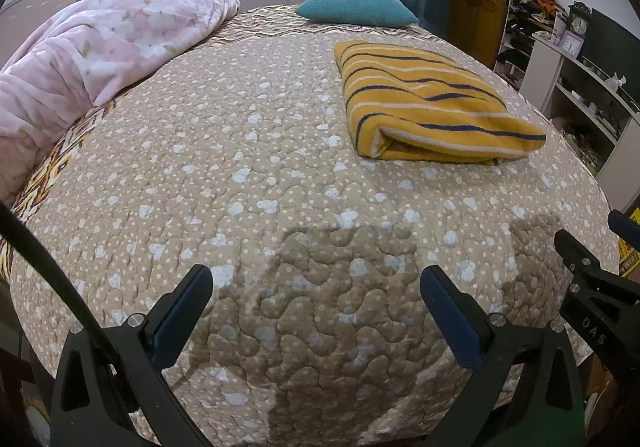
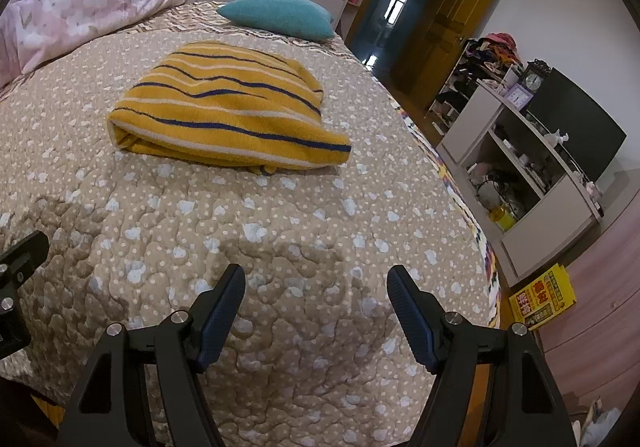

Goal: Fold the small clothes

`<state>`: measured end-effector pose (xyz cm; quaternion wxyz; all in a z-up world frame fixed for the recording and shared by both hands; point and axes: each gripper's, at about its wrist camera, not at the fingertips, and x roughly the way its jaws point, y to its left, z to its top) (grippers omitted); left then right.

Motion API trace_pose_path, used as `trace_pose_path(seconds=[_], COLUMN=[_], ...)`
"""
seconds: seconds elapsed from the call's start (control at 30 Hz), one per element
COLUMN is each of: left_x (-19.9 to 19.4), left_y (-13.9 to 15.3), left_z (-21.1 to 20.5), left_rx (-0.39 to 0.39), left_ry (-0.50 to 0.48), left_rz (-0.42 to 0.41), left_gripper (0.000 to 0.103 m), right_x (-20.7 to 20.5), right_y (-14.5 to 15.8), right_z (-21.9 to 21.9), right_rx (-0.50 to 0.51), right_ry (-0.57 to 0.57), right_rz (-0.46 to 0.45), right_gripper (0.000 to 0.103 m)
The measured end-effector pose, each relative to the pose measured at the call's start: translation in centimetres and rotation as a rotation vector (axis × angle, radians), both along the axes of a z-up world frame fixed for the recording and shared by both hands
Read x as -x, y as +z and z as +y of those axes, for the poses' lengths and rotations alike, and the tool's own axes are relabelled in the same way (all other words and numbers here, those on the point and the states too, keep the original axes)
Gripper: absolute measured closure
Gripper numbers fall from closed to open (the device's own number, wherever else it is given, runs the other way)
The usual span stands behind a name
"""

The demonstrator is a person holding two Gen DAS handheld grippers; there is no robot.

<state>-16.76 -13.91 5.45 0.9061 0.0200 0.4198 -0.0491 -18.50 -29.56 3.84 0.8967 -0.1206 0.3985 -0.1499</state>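
A yellow knit garment with dark blue and white stripes (image 1: 424, 103) lies folded on the quilted bedspread (image 1: 240, 167), to the right of the bed's middle; it also shows in the right wrist view (image 2: 228, 111). My left gripper (image 1: 316, 287) is open and empty, low over the bed's near edge, well short of the garment. My right gripper (image 2: 316, 287) is open and empty, also near the front edge, with the garment ahead and to the left. The right gripper's body shows at the right edge of the left wrist view (image 1: 592, 287).
A pink floral blanket (image 1: 92, 55) is bunched at the bed's left. A teal pillow (image 1: 356, 7) lies at the far end. A shelf unit (image 2: 520, 175) with a clock and a dark screen stands right of the bed. A yellow box (image 2: 544, 299) lies on the floor.
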Motion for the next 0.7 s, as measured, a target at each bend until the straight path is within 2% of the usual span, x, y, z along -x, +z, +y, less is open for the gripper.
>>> trace_pose_path(seconds=[0.7], left_x=[0.23], left_y=[-0.23], left_z=[-0.21], left_rx=[-0.009], left_ry=[-0.018], left_rz=[-0.010], left_gripper=[0.000], right_x=[-0.02], right_y=[-0.30], right_z=[-0.38], right_rx=[-0.033], right_ry=[0.016], right_rz=[-0.009], right_gripper=[0.025])
